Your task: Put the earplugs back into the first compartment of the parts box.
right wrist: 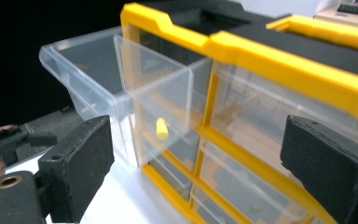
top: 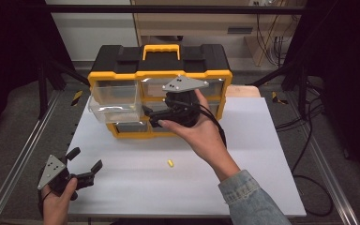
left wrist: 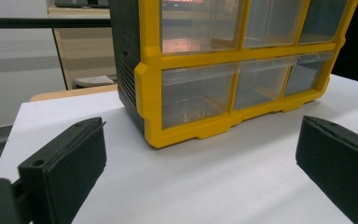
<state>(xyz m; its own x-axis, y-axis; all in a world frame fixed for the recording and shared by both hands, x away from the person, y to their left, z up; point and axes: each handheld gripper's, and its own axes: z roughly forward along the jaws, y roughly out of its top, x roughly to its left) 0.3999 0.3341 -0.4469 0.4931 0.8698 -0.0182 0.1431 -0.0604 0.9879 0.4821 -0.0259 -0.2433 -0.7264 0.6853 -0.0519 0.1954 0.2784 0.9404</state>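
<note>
Open right gripper [right wrist: 196, 168], pulled-out drawer [right wrist: 121, 79], yellow piece [right wrist: 161, 129]

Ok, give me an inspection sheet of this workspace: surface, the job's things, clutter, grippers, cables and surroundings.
Surface: white table top, mostly bare.
Job's things: yellow and black drawer cabinet at the far side; clear drawer on its left pulled out, with a small yellow piece showing inside it; another yellow piece lies loose on the table.
Clutter: nothing seen.
Grippers: left gripper open, near the front left corner, holding nothing; right gripper open, close in front of the cabinet, nothing between its jaws.
Cables: black cable trails from the right gripper; more cables on the floor at right.
Surroundings: metal frame rails, dark floor.
</note>
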